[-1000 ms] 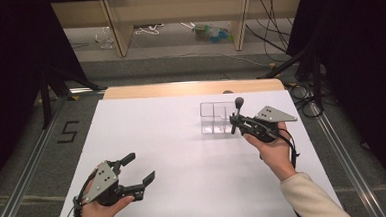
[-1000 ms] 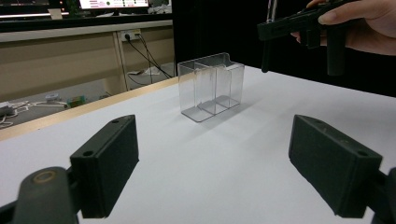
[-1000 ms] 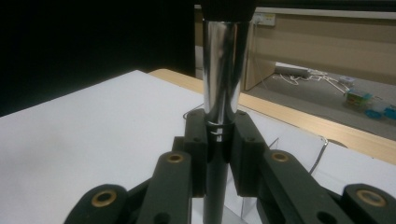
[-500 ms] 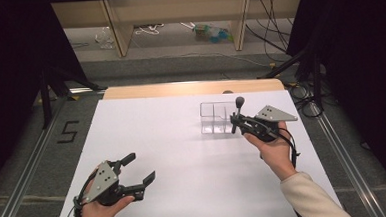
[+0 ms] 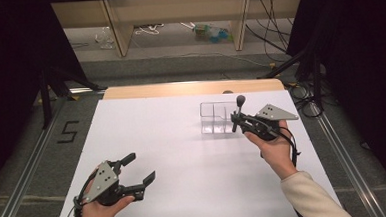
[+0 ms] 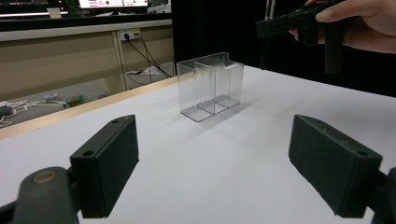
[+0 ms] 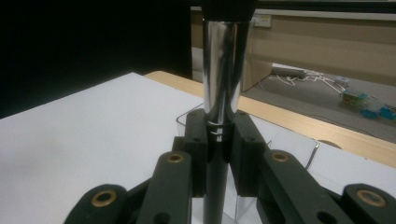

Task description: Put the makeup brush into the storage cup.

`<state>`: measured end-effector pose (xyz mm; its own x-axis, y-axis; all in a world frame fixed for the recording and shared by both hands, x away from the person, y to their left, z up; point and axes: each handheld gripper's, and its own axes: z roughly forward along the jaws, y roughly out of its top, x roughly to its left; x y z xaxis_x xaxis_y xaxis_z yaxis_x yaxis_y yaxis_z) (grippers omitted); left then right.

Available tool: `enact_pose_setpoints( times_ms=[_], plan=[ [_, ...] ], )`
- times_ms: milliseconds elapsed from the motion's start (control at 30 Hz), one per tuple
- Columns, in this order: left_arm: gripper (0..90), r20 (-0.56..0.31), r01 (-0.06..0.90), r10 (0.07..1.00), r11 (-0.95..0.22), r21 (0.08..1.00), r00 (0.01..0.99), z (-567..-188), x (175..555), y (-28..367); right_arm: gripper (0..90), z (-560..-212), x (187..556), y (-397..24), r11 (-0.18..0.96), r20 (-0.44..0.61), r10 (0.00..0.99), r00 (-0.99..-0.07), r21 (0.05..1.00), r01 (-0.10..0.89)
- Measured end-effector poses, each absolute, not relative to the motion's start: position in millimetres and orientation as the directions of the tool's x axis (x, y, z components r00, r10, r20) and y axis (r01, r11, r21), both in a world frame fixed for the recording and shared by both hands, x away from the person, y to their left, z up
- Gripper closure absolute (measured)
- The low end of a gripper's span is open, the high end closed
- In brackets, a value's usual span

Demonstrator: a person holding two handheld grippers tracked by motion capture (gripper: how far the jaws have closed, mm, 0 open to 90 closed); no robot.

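Observation:
A clear plastic box [image 5: 215,118] with several compartments stands on the white table [image 5: 183,149] at the right of the middle. My right gripper [image 5: 235,120] hovers at the box's right end, shut on an upright chrome rod [image 5: 238,111] with a dark knob on top. In the right gripper view the pads clamp the rod [image 7: 222,70] low on its shaft, with the box [image 7: 299,140] just behind and below. My left gripper [image 5: 141,167] rests near the front left edge, open and empty. Its jaws frame the box [image 6: 210,86] from afar.
A wooden strip [image 5: 190,88] runs along the table's far edge. Beyond it are shelf legs, cables and a small coloured object [image 5: 212,32] on the floor. A "5" mark [image 5: 67,131] lies left of the table. Dark curtains flank both sides.

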<state>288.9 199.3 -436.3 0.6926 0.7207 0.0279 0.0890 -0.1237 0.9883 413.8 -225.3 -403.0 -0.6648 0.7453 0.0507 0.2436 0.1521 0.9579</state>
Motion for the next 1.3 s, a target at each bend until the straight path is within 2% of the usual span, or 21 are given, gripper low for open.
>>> enact_pose_setpoints(
  times_ms=[267, 300, 433, 467, 1033, 1067, 1133, 1300],
  plan=[
    [16.0, 0.028, 0.089, 0.721, -0.124, 0.988, 0.693, -436, 289, 199, 79.5, -403, 415, -225, 0.141, 0.054, 0.748, -0.662, 0.961, 0.238],
    [16.1, 0.028, 0.089, 0.721, -0.124, 0.988, 0.692, -436, 289, 199, 79.5, -403, 418, -226, 0.152, 0.015, 0.749, -0.662, 0.969, 0.194],
    [16.1, 0.016, 0.097, 0.724, -0.114, 0.989, 0.690, -437, 288, 199, 79.5, -402, 417, -224, 0.147, 0.036, 0.750, -0.660, 0.964, 0.220],
    [16.1, 0.017, 0.096, 0.724, -0.116, 0.989, 0.690, -437, 289, 199, 79.5, -402, 419, -224, 0.149, 0.017, 0.748, -0.664, 0.970, 0.192],
    [16.1, 0.019, 0.094, 0.723, -0.116, 0.989, 0.691, -437, 289, 199, 79.5, -400, 425, -224, 0.144, 0.017, 0.752, -0.659, 0.971, 0.190],
    [16.1, 0.019, 0.095, 0.723, -0.116, 0.989, 0.690, -437, 289, 199, 79.5, -399, 423, -223, 0.139, 0.043, 0.757, -0.652, 0.964, 0.225],
    [16.1, 0.019, 0.094, 0.723, -0.117, 0.989, 0.691, -437, 289, 199, 79.5, -399, 425, -225, 0.143, 0.022, 0.756, -0.654, 0.970, 0.197],
    [16.1, 0.019, 0.095, 0.723, -0.116, 0.989, 0.691, -437, 289, 198, 79.5, -398, 425, -225, 0.136, 0.048, 0.763, -0.645, 0.963, 0.232]
  ],
)
